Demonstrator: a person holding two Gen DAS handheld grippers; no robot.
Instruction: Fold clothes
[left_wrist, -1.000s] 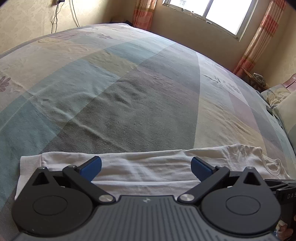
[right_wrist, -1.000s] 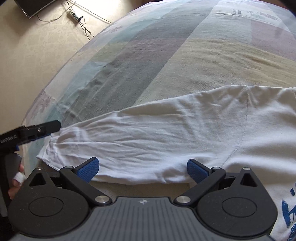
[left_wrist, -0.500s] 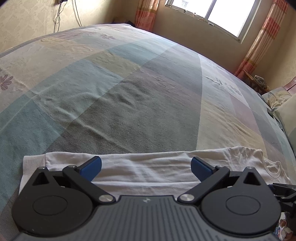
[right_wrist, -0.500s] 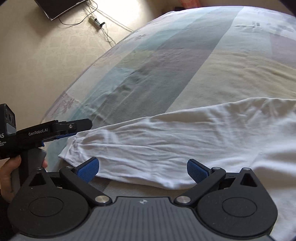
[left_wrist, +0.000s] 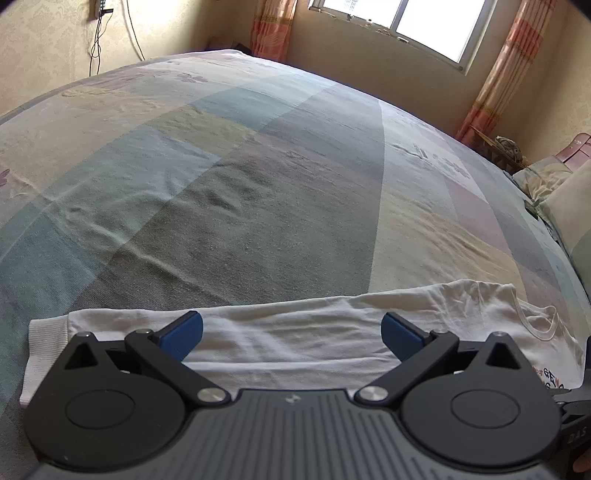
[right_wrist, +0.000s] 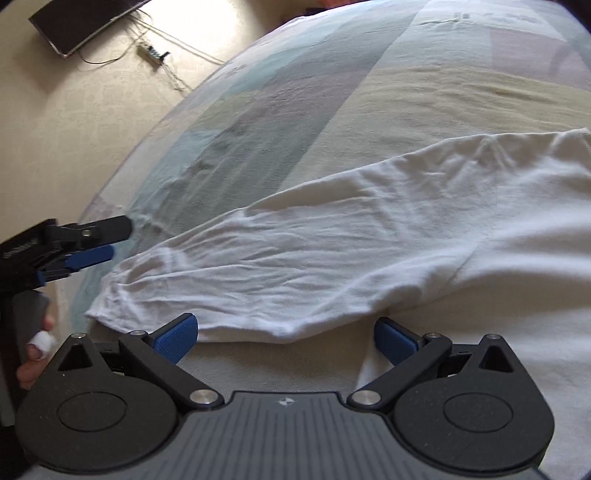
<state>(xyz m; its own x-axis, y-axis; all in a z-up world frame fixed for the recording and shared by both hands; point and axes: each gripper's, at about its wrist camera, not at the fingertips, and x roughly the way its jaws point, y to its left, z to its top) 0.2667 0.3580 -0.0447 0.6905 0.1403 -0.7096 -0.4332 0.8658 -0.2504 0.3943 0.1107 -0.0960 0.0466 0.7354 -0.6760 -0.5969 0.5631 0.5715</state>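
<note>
A white long-sleeved shirt lies flat on the patchwork bedspread. One sleeve is stretched out, with its ribbed cuff at the left. My left gripper hovers open over the middle of the sleeve, nothing between its blue pads. In the right wrist view the same sleeve runs from lower left to the shirt body at right. My right gripper stands open just short of the sleeve's near edge. The left gripper shows there at the far left, held in a person's hand.
The bed fills most of both views. Pillows lie at its right end under a window with orange curtains. A power strip and cables lie on the floor beyond the bed's edge.
Both grippers have drawn back slightly and tilted up; the shirt lies lower in the left view. In the right view the sleeve cuff and the left gripper have come further into sight.
</note>
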